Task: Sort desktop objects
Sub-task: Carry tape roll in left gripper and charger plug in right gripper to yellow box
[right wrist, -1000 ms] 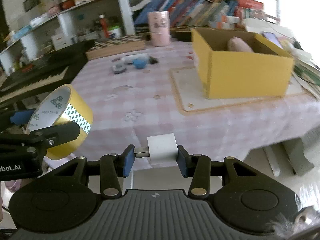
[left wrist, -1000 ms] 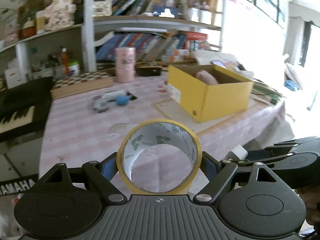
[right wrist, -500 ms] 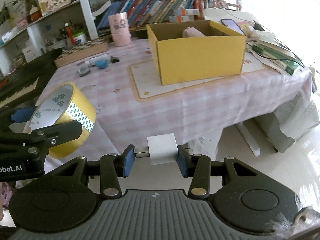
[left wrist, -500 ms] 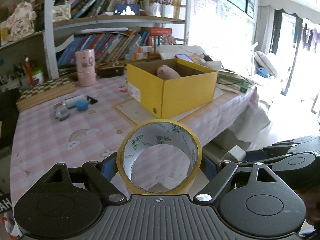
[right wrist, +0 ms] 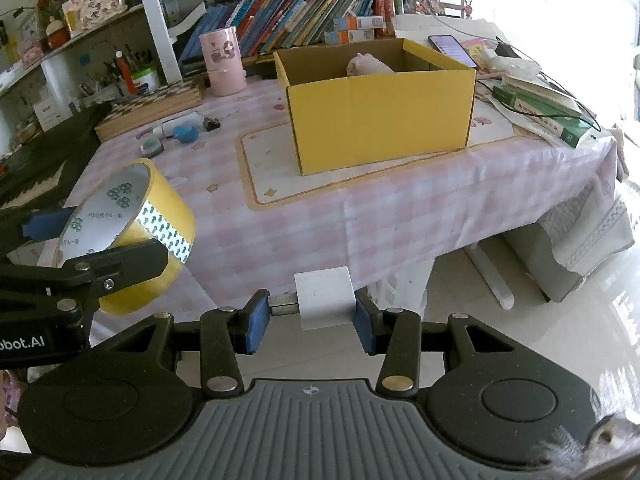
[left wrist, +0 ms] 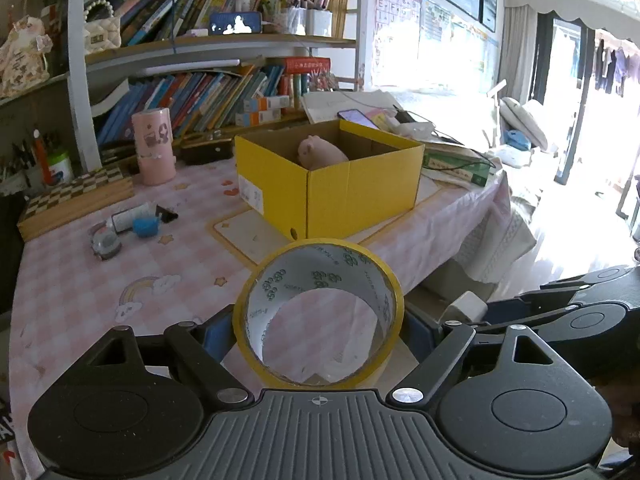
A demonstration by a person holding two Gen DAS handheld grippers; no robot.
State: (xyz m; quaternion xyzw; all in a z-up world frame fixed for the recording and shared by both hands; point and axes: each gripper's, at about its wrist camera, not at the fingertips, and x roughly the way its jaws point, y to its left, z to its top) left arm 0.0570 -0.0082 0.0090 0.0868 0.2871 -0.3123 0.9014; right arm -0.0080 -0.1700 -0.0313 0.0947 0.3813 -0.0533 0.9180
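My left gripper (left wrist: 318, 332) is shut on a yellow tape roll (left wrist: 340, 276), one pad on each side, with the roll's hole facing the camera. The right wrist view shows the same tape roll (right wrist: 132, 216) at the left, held off the table's near corner. My right gripper (right wrist: 311, 322) is shut on a white charger plug (right wrist: 325, 296), its metal prongs against the left pad. It hangs over the floor in front of the table. An open yellow box (left wrist: 360, 188) (right wrist: 380, 120) stands on the pink checked table, with a pink plush toy (left wrist: 320, 152) (right wrist: 368, 65) inside.
A white tube, a blue cap and a small dispenser (left wrist: 132, 224) lie left of the box. Behind them are a pink canister (left wrist: 154, 148) and a chessboard box (left wrist: 76, 200). Bookshelves line the back. Books and a phone (right wrist: 448, 46) crowd the right end; a keyboard (right wrist: 32, 168) sits left.
Both views have swung right and drawn back from the table, so the yellow box sits further left in view and the floor shows. Both grips are unchanged.
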